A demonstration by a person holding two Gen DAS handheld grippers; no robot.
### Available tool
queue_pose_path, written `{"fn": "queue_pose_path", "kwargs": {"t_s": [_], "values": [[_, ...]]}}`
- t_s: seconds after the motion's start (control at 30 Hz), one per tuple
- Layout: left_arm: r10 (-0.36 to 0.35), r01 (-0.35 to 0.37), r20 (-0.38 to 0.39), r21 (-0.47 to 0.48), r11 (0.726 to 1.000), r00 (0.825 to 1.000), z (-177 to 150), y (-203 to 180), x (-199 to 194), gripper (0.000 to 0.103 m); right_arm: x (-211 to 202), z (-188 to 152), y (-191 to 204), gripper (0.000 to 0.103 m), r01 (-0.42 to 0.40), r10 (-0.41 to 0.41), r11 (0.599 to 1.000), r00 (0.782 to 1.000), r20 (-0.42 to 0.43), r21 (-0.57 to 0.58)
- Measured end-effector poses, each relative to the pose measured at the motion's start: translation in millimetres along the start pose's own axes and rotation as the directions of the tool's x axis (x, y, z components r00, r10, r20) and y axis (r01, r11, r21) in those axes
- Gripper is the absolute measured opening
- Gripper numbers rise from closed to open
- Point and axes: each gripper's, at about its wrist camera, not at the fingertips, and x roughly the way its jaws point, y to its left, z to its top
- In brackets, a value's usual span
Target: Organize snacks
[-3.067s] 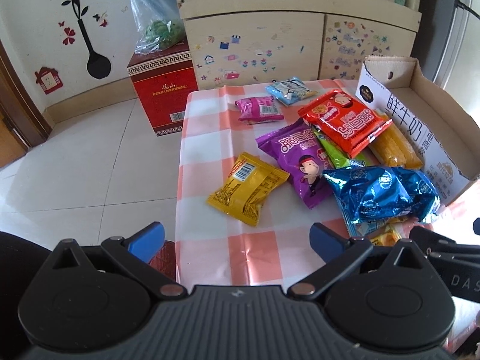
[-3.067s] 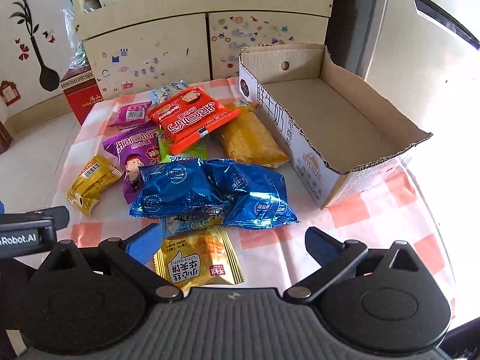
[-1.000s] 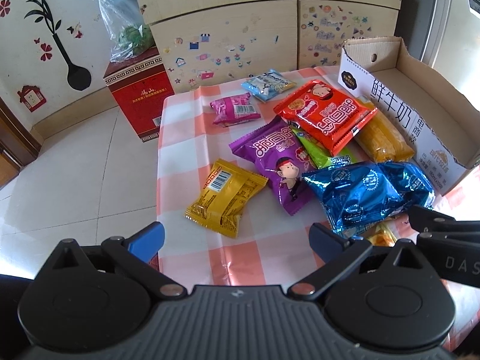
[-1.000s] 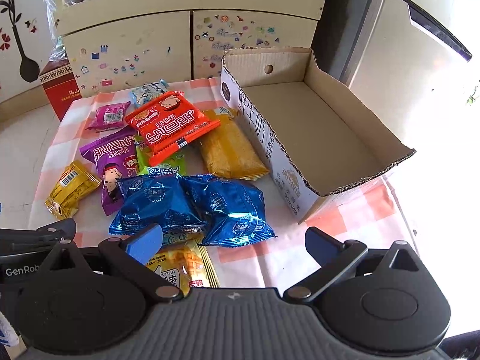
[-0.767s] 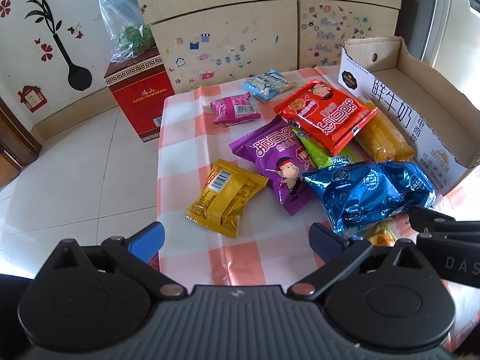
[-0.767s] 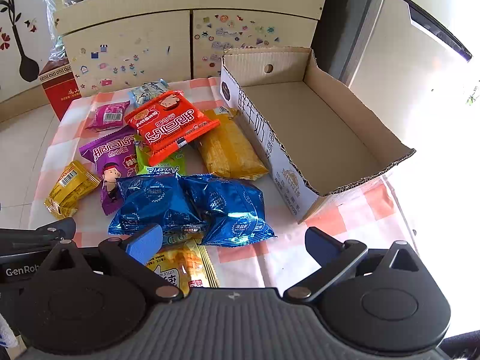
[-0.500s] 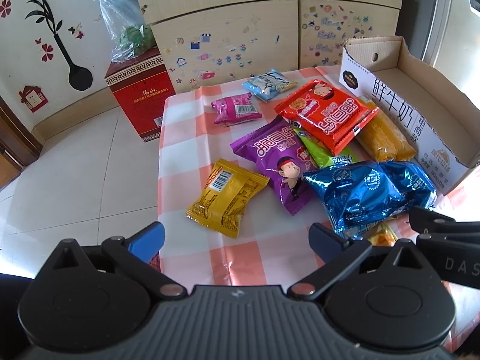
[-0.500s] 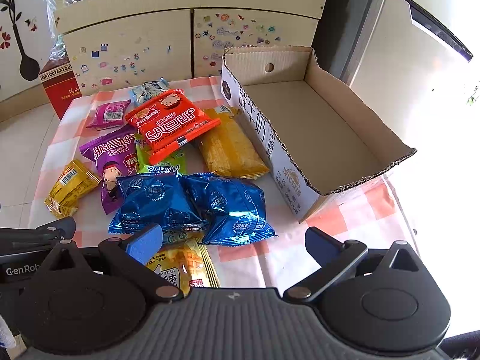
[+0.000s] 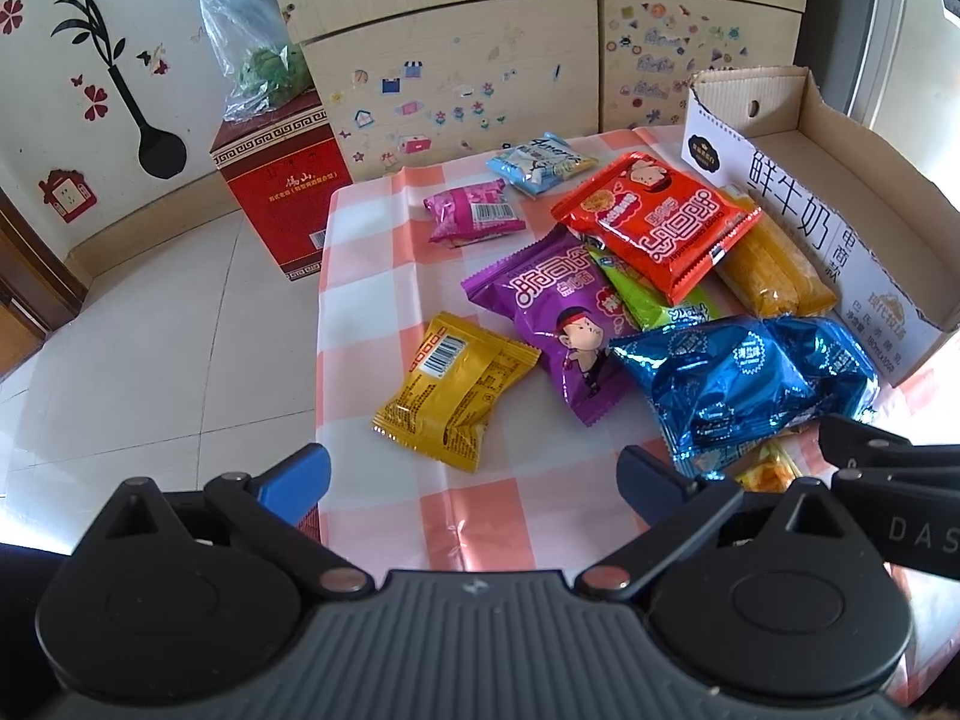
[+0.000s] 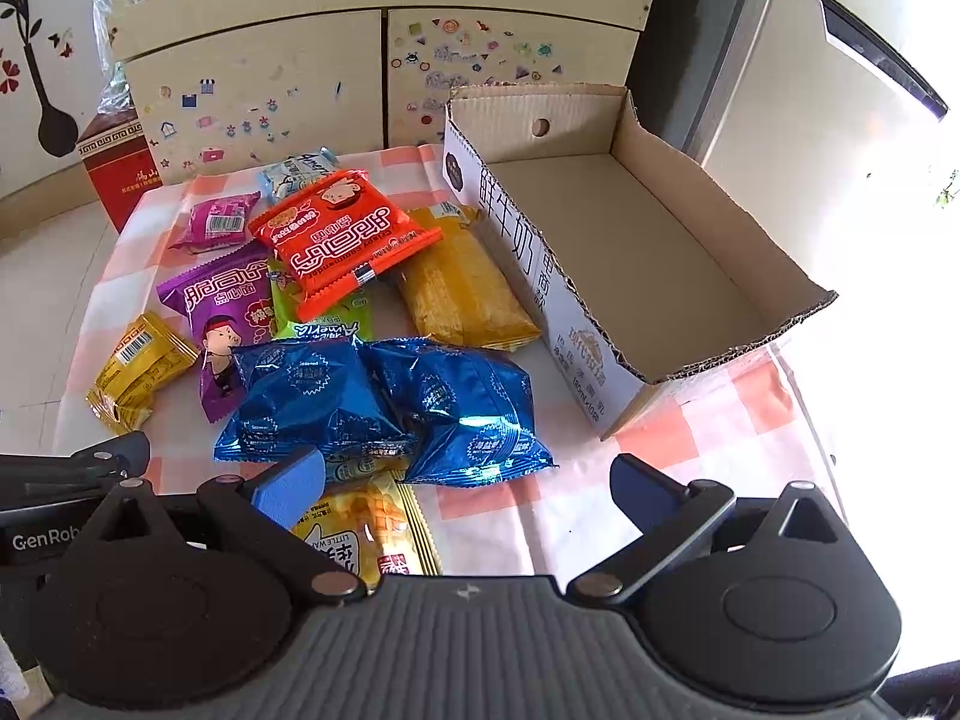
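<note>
Both of my tools hang low over the near edge of the checkered counter (image 9: 372,276), nothing grasped. Left hand-held gripper (image 9: 474,477) is released, jaws spread wide, hovering just short of the yellow barcode packet (image 9: 456,387). Right hand-held gripper (image 10: 468,483) is also released, jaws apart, over the yellow waffle packet (image 10: 366,531), which sits partly under its left blue pad.

Snacks lie in a loose pile left of the cardboard box (image 10: 708,300). The box is open-topped, with no packets inside. Two blue foil bags (image 10: 384,402) lie side by side, touching, nearest to me, overlapping the waffle packet's far end. The purple packet (image 9: 564,312) lies flat between the yellow barcode packet and the blue bags. The green packet (image 10: 324,324) is mostly covered by the red packet (image 10: 336,240), which rests on top, tilted. The orange-yellow packet (image 10: 462,294) lies right against the box's printed side. Farther back are the small pink packet (image 9: 474,213) and the light blue packet (image 9: 540,165), near each other at the counter's far end.

Off the counter, on the floor: red carton (image 9: 282,186) with a plastic bag (image 9: 252,54) on top.
</note>
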Motion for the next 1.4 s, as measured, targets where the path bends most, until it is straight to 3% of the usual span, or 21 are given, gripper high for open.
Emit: {"fn": "queue_pose_path", "kwargs": {"t_s": [0.33, 0.7, 0.93, 1.23, 1.4], "values": [[0.001, -0.001, -0.002, -0.004, 1.0, 1.0, -1.5, -0.4, 2.4, 0.101, 2.7, -0.4, 1.6, 0.103, -0.003, 0.003, 1.0, 1.0, 0.001, -0.003], [-0.067, 0.067, 0.009, -0.019, 0.998, 0.998, -5.2, -0.6, 4.4, 0.101, -0.2, -5.0, -9.0, 0.103, -0.059, 0.059, 0.998, 0.998, 0.024, 0.0], [-0.112, 0.112, 0.02, 0.008, 0.994, 0.993, -11.3, -10.4, 4.8, 0.101, -3.5, -9.6, -51.5, 0.103, -0.121, 0.116, 0.984, 0.992, 0.043, 0.134], [-0.195, 0.195, 0.004, -0.006, 0.981, 0.981, -14.1, -21.0, 12.6, 0.101, 5.4, -18.7, -88.3, 0.103, -0.164, 0.161, 0.936, 0.986, 0.036, 0.313], [-0.225, 0.226, 0.082, -0.004, 0.974, 0.971, -6.4, -27.5, 6.7, 0.101, 6.8, -18.7, -87.7, 0.103, -0.167, 0.161, 0.933, 0.986, 0.045, 0.318]]}}
